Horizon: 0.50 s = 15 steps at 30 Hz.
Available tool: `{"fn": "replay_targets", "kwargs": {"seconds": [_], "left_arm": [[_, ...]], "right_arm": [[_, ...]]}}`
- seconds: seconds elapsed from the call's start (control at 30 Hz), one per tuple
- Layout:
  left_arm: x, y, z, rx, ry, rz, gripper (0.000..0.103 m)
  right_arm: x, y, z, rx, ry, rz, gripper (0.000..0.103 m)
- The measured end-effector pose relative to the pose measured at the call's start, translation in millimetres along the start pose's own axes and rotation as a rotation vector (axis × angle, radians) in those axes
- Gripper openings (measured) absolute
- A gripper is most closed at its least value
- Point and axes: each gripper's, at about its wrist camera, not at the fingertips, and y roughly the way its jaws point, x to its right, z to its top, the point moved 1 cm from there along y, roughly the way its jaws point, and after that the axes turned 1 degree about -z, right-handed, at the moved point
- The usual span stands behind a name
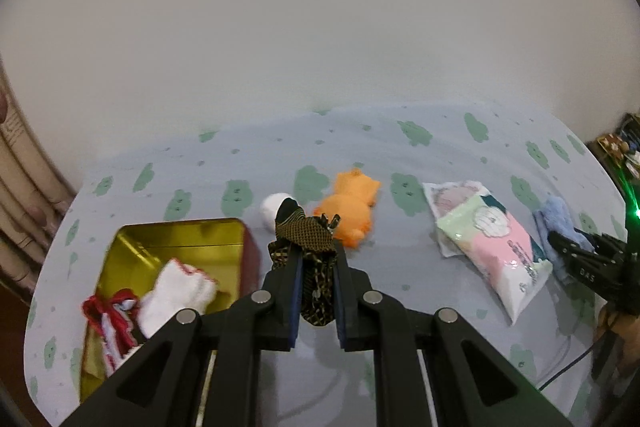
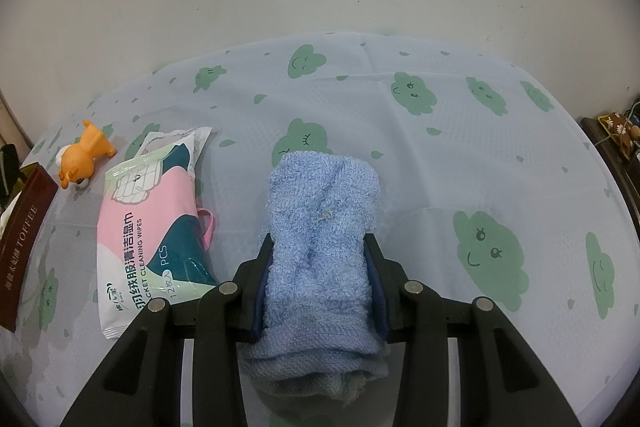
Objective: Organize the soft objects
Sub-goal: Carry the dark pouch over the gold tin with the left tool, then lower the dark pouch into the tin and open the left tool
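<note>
My left gripper (image 1: 316, 251) is shut on a dark patterned cloth (image 1: 310, 239), held above the table just right of an open gold tin (image 1: 176, 239). The tin holds a white sock (image 1: 176, 295) and a red-and-white cloth (image 1: 110, 315). My right gripper (image 2: 320, 243) is shut on a folded blue towel (image 2: 324, 227) on the table; it also shows in the left wrist view (image 1: 560, 223). An orange plush toy (image 1: 352, 207) and a white ball (image 1: 274, 209) lie beyond the tin.
A pink and green pack of wipes (image 2: 156, 211) lies left of the towel, over another packet (image 2: 176, 139). The tin's brown side (image 2: 24, 239) is at far left. The table has a blue cloud-print cover (image 2: 460, 147); a wall stands behind it.
</note>
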Motion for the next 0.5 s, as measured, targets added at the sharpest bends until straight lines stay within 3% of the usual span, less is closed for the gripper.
{"fn": "replay_targets", "kwargs": {"seconds": [0.5], "left_arm": [[-90.3,1.2,-1.7,-0.031,-0.121,0.136,0.013]], "right_arm": [[-0.6,0.0,0.0,-0.001,0.0,-0.001,0.038]]}}
